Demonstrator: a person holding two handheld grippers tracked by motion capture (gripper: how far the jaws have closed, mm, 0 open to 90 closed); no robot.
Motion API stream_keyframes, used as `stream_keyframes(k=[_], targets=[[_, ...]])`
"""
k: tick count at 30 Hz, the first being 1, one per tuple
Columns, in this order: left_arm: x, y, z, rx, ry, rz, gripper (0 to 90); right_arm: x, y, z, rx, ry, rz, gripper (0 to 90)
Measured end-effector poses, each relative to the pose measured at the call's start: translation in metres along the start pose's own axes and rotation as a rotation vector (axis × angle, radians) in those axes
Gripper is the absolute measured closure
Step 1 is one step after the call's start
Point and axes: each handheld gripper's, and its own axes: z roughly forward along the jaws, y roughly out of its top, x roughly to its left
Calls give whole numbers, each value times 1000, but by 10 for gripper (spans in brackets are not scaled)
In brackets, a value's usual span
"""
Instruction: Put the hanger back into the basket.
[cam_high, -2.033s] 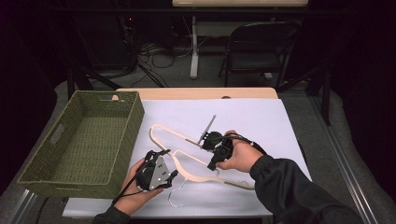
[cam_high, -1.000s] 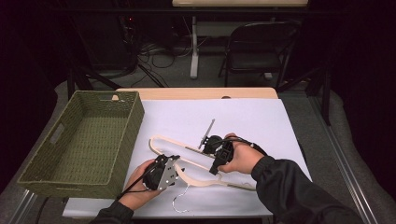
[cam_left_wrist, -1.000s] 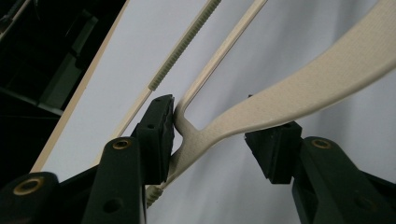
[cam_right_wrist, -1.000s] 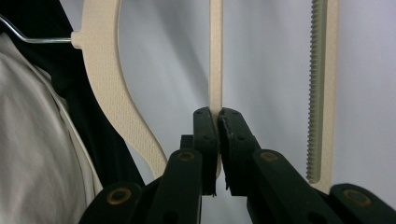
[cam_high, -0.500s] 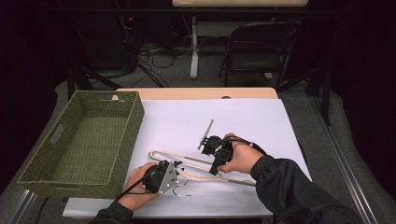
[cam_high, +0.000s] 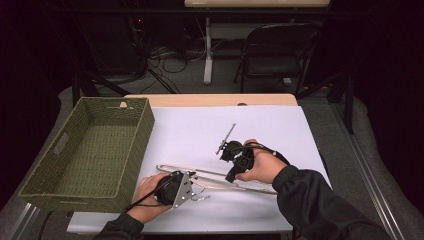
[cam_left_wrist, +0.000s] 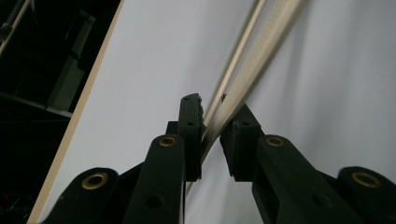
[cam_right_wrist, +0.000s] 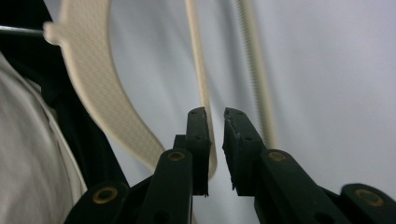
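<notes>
Cream plastic hangers (cam_high: 215, 179), looks like two stacked/overlapping, lying low across the white table sheet, near the front edge, just right of the basket. Long and thin from the high view: rods run left-right, rounded end at left, other end toward lower right. Metal hook w/ small wire curl sticks out at front-middle. Left gripper view: two pale rods (cam_left_wrist: 243, 65) side by side, one smooth and thin, other wider w/ fine ribbed texture, running away over the sheet. Right gripper view: broad curved shoulder piece (cam_right_wrist: 100, 88), dimpled surface, plus a thin smooth rod and a ribbed rod beside it, approx parallel.
</notes>
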Motion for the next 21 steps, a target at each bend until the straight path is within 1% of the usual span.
stream_keyframes(k=[2, 3, 4, 6, 9, 10, 11, 12, 13, 14, 15, 16, 17, 18, 19, 20, 21], targets=[[2, 2, 2, 21, 7, 9, 793, -4, -3, -8, -34, -11, 15, 781], [3, 3, 2, 15, 14, 16, 802, -6, -6, -13, -56, -19, 26, 773], [6, 5, 1, 19, 6, 6, 802, -7, -7, -16, -73, -22, 31, 772], [8, 7, 2, 26, 6, 11, 814, -10, -12, -22, -102, -31, 43, 759], [12, 10, 3, 34, -12, -4, 836, -14, -19, -29, -122, -38, 64, 757], [14, 11, 4, 34, -25, -10, 843, -15, -21, -31, -125, -44, 64, 756], [15, 11, 5, 42, -29, -10, 852, -16, -23, -34, -126, -47, 70, 755], [15, 11, 6, 49, -28, -7, 858, -17, -24, -34, -137, -49, 72, 754], [15, 11, 7, 46, -27, -15, 863, -18, -26, -36, -144, -51, 75, 754], [16, 10, 7, 59, -29, -28, 866, -18, -27, -36, -149, -53, 76, 755], [17, 10, 8, 63, -28, -31, 866, -19, -28, -38, -153, -54, 84, 756], [18, 9, 8, 54, -31, -37, 867, -20, -29, -38, -152, -57, 86, 756], [19, 9, 8, 54, -34, -38, 866, -21, -30, -38, -153, -56, 83, 757], [19, 9, 8, 50, -37, -41, 867, -22, -30, -40, -131, -59, 88, 757], [20, 9, 8, 51, -34, -42, 867, -22, -30, -40, -124, -57, 89, 757], [21, 9, 7, 54, -34, -45, 867, -22, -31, -37, -149, -61, 94, 757], [21, 9, 7, 55, -31, -49, 867, -23, -31, -38, -137, -58, 93, 756]])
